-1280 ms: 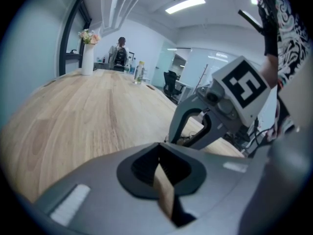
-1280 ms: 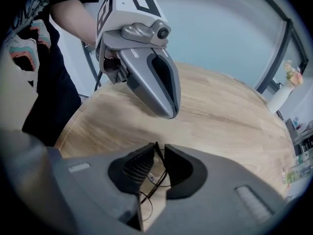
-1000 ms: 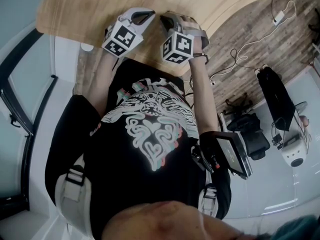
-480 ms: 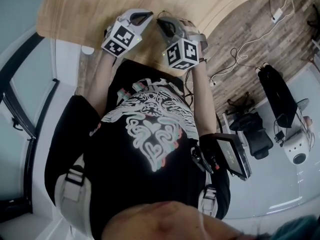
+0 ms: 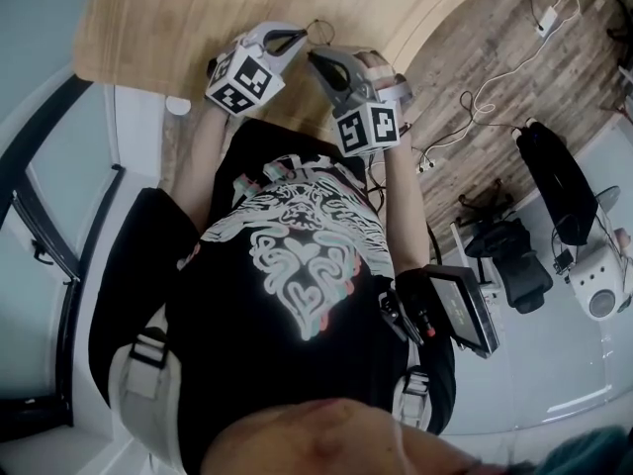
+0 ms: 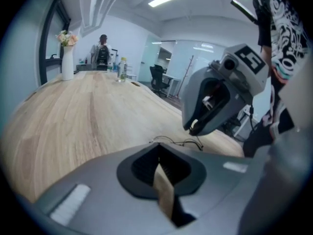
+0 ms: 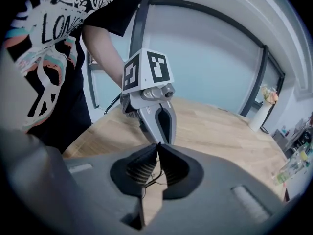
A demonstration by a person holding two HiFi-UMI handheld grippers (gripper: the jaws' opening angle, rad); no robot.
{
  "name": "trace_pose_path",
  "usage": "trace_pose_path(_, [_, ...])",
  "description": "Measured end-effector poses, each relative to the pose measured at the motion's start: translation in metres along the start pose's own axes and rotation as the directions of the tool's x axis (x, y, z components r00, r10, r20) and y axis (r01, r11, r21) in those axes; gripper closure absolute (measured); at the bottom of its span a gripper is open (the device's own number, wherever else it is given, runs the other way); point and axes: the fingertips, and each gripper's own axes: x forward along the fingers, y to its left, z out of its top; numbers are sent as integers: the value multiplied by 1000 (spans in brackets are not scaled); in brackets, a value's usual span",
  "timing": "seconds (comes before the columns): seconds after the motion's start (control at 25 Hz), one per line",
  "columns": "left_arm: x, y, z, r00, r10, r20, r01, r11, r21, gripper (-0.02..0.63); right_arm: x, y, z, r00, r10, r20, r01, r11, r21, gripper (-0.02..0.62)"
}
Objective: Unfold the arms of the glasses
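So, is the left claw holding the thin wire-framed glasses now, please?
No, the left claw is shut on nothing; the thin wire-framed glasses lie beyond it on the wooden table.

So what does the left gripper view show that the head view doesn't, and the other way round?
Only the left gripper view: a vase, bottles and a distant person at the table's far end. Only the head view: the wearer's shirt, floor cables and a chair. Both: the right gripper, jaws together, over the glasses lying on the table.
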Motion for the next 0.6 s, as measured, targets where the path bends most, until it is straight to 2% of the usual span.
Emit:
trace_pose_path(0.16, [7, -14, 2, 999, -28, -31, 32, 988, 148, 617, -8, 8, 0, 999, -22, 31, 23, 999, -24, 571])
trace_pose_path(0.28, [14, -22, 6, 997, -36, -71, 54, 963, 264, 617, -16, 14, -5, 999, -35, 38, 37, 998, -44, 571])
trace_pose_path(0.4, [22, -30, 5, 991, -62, -117, 99, 933, 345, 617, -19, 20, -10, 998, -52, 27, 54, 996, -77, 571])
trace_pose_path(0.48, [27, -41, 2, 980, -109, -165, 165, 909, 383, 604, -21, 25, -10, 998, -58, 31, 61, 994, -91, 571])
trace_pose_path(0.52, [30, -47, 0, 972, -129, -198, 202, 891, 407, 573, -23, 26, -10, 998, -61, 35, 64, 994, -92, 571])
trace_pose_path(0.6, [36, -56, 0, 954, -148, -261, 260, 841, 473, 544, -27, 25, -11, 997, -65, 40, 69, 993, -92, 571])
